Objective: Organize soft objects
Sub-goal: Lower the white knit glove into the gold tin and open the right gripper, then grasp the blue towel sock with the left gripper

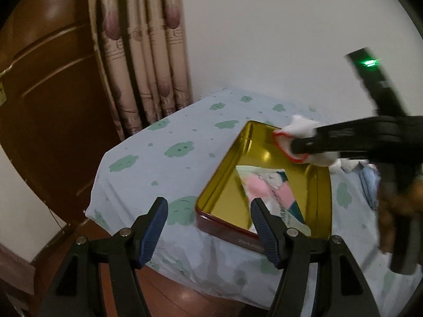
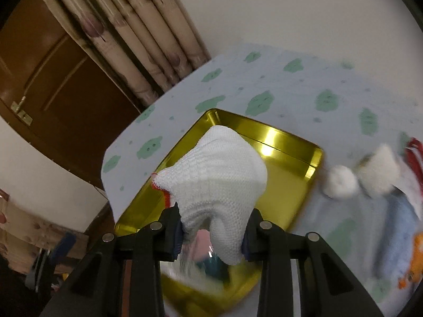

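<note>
In the right wrist view we see the right gripper (image 2: 212, 233) at the bottom centre of the frame, its jaws closed on a white knitted cloth (image 2: 219, 177) with a red-stitched edge. The cloth bulges up from between the fingers and hangs above the gold tin (image 2: 290, 179) that fills the middle of the frame. In the left wrist view the same cloth (image 1: 300, 128) shows at the right, clamped over the far edge of the tin (image 1: 227, 182).

The left gripper (image 1: 208, 231) sits at the bottom of its frame with its jaws spread apart and nothing between them. Its right finger overlaps the near rim of the tin.

Inside the tin lies a flat pink, white and teal packet (image 1: 272, 192). The tin rests on a pale blue sheet (image 1: 158, 163) printed with green shapes. At the right of the right wrist view, beside the tin, lie two white fluffy items (image 2: 362, 178) and a blue cloth (image 2: 396, 227), all blurred.
</note>
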`<state>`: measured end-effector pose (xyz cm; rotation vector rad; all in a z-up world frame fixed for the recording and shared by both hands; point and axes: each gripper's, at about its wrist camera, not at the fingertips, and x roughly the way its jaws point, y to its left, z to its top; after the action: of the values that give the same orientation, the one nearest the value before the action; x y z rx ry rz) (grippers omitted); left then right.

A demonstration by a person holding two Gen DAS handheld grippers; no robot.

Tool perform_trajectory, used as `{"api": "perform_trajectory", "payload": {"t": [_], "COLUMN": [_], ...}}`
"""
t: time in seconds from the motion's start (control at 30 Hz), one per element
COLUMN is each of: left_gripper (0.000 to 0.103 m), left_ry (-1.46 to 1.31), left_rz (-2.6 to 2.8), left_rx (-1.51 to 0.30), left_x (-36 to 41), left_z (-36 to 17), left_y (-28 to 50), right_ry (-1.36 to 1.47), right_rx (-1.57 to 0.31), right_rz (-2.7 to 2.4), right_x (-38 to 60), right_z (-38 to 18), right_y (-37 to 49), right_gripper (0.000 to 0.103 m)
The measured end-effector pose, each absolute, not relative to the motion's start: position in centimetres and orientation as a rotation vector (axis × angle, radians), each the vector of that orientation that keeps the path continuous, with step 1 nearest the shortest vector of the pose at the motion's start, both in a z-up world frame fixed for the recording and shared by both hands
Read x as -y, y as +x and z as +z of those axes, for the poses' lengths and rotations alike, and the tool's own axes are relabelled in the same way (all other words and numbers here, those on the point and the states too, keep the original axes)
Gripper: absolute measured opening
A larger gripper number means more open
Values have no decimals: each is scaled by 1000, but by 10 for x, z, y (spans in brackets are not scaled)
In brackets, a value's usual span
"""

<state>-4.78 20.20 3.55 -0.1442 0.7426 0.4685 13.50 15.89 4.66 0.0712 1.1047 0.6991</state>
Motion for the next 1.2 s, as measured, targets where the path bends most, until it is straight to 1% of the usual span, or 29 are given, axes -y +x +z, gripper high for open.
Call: {"api": "perform_trajectory", "payload": {"t": [0.27,0.47,0.5,0.53,0.57,0.6,0.63,0.73,0.8,0.87,1.0,1.07,1.2], "left_gripper": [67,67,67,67,67,67,67,67,67,67,67,67,67], "left_ry": [-161,-159,-157,-154,-151,-144,-138,-114,-103,-93,-77,-66,-4], "left_rz": [508,524,522,520,517,513,514,519,521,527,527,519,473], "left_rx": [-760,-752,-755,-759,-761,-762,-761,-756,-753,-750,-749,-746,-723], "left_x": [-221,-226,-226,-225,-223,-222,-221,-217,-215,-213,-209,-206,-186], "left_z": [26,25,24,24,24,23,24,23,24,24,23,23,25], "left_y": [-43,-42,-42,-41,-41,-41,-41,-40,-40,-41,-40,-41,-43], "right_ry": [31,-27,-25,-29,-35,-44,-52,-106,-101,-18,115,115,84], "right_rx": [-1211,-1237,-1242,-1242,-1238,-1230,-1214,-1127,-1061,-1006,-888,-832,-774], "right_rz": [667,635,637,630,624,619,612,560,537,563,617,584,412], "right_x": [-203,-218,-219,-220,-221,-221,-222,-222,-211,-196,-151,-117,-30], "right_z": [8,-10,-12,-14,-13,-12,-9,2,16,31,56,60,51], "right_y": [168,174,174,175,174,174,173,167,160,155,130,106,59], "right_gripper": [32,34,36,43,53,57,65,74,76,81,84,88,90]}}
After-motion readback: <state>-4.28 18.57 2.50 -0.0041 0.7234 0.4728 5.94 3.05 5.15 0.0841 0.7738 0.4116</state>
